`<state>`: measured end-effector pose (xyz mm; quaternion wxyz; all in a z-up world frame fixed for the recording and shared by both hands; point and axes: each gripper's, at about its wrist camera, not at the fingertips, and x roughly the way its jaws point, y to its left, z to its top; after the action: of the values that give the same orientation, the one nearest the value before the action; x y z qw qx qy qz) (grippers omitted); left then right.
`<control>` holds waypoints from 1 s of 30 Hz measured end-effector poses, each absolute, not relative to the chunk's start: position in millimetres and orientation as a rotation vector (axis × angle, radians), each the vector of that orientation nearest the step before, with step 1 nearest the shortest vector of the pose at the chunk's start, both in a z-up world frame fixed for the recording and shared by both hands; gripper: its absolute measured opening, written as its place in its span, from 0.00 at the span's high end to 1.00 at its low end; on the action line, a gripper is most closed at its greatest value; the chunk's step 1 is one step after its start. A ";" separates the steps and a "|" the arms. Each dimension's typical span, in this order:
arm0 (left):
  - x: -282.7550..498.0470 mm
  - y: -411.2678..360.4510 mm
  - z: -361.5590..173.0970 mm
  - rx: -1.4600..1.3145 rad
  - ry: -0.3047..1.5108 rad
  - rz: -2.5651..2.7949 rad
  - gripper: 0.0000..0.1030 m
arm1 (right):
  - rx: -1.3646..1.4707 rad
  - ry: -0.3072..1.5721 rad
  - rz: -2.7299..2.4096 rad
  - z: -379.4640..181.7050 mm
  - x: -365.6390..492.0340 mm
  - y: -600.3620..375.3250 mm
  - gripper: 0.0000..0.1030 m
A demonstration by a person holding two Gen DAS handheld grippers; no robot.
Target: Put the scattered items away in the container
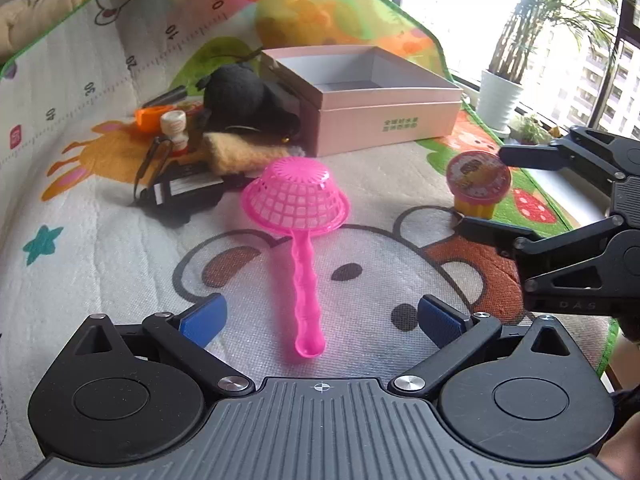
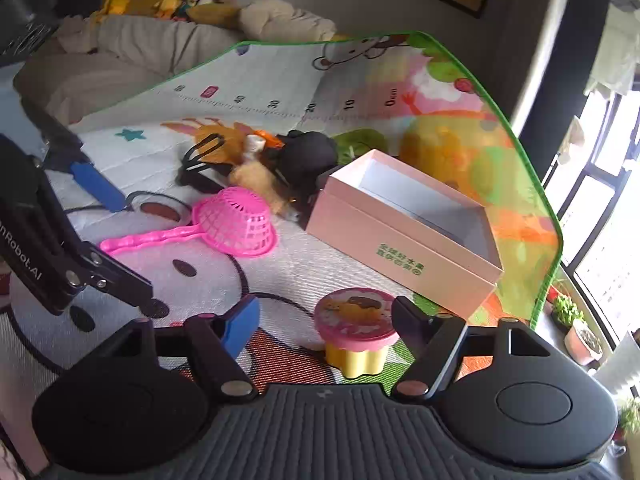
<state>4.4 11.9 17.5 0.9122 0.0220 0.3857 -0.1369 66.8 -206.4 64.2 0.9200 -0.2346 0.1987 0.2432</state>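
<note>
On the far left of the cartoon-printed foam play mat (image 1: pixel 100 216) lies a pile of scattered things: an orange plastic piece (image 1: pixel 154 117), a small white-and-red stamp-like bottle (image 1: pixel 176 130), a black rectangular device (image 1: pixel 180 194), a tan knitted pouch (image 1: pixel 240 154) and a black knitted soft ball (image 1: pixel 234 90), all touching or overlapping one another.

Just right of the pile, in the middle, a pink plastic toy sieve with a latticed bowl (image 1: pixel 298 208) rests bowl-down on the mat, its handle pointing toward the near edge. The left gripper (image 1: pixel 320 316) hangs over the handle's near end with its blue-padded jaws spread wide, a pad on either side of the handle and neither touching it.

Farther off and to the right stands the open pale pink cardboard box (image 1: pixel 384 120), its white inside showing nothing; the pile presses against its left wall.

Nearer and right of the box stands a small yellow fluted cup with a round pink printed lid (image 2: pixel 356 330), upright on the mat. The right gripper (image 2: pixel 324 326) brackets it with jaws apart: the right finger sits just beside the lid, the left blue pad well clear, so the cup is not clamped.
</note>
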 end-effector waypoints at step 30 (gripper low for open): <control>67.0 -38.1 12.6 0.278 0.703 -0.299 0.23 | -0.148 0.568 0.434 53.8 78.5 -261.5 0.49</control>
<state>67.0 -38.1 12.6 0.9185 0.1354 0.3419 -0.1452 78.5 -261.5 53.8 0.9342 -0.0724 0.2775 0.2121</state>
